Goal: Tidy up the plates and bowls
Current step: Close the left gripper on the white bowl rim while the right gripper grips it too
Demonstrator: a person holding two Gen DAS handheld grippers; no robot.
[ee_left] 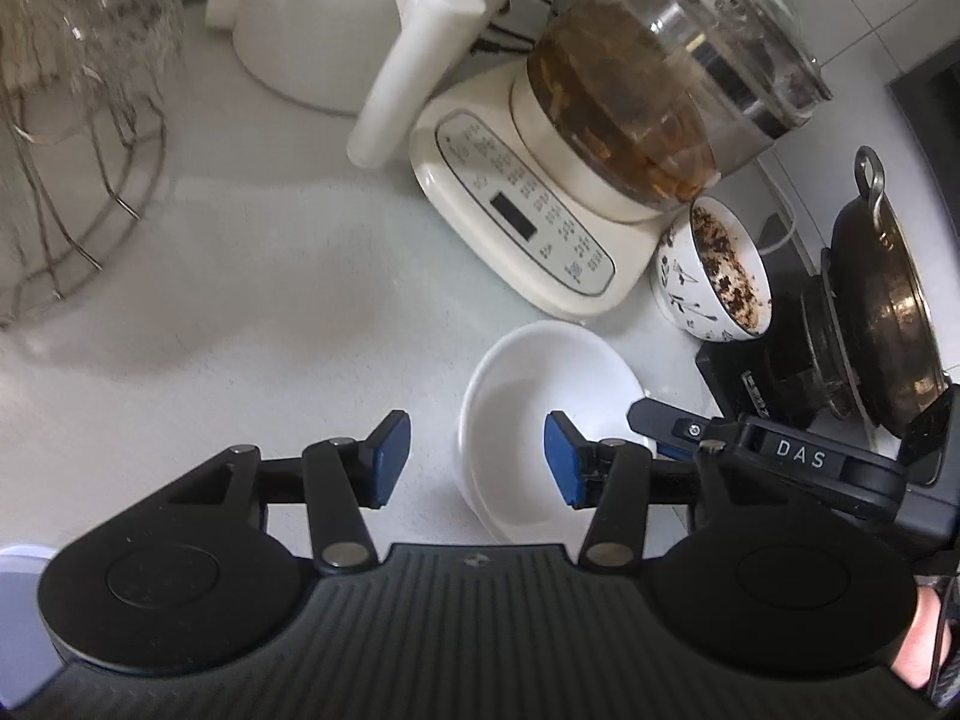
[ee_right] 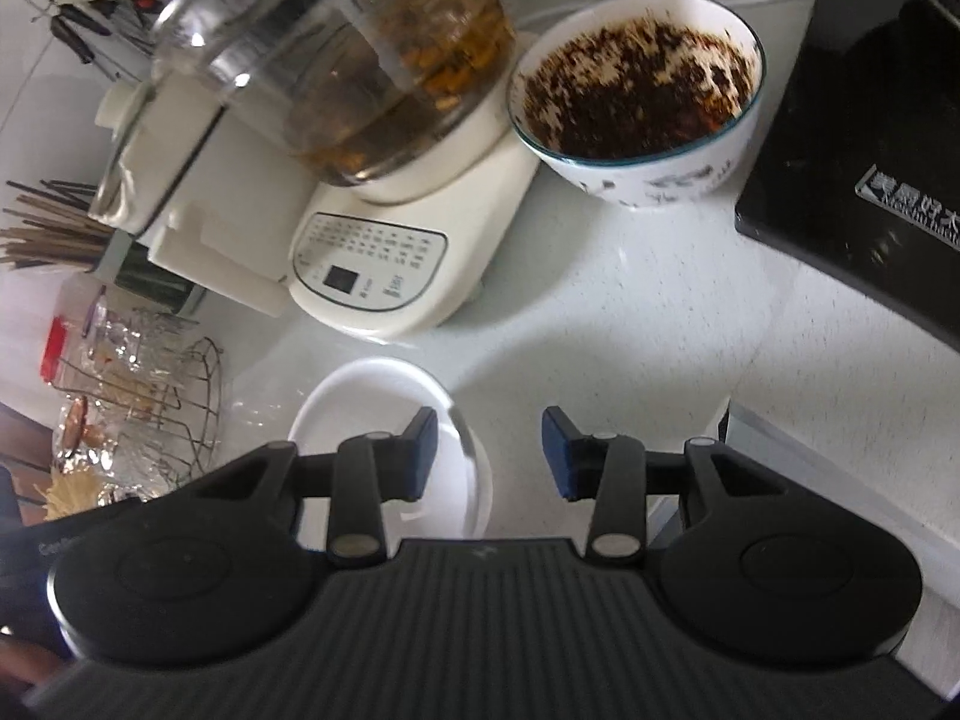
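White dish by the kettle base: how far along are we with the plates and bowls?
Done: nothing looks stacked yet. In hand: nothing; the left gripper and right gripper are open, one on each side of the white dish on the counter. Left: grasp it, then deal with the soiled patterned bowl.

Glossy white ceramic dish (ee_left: 540, 384), speckled matt stone counter (ee_right: 630, 324), clear glass kettle (ee_left: 678, 60).

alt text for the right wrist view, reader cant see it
The right gripper, jaws open and empty, hovers over a white counter at the edge of a white plate. Beyond stand a glass kettle on a cream base and a dirty patterned bowl.
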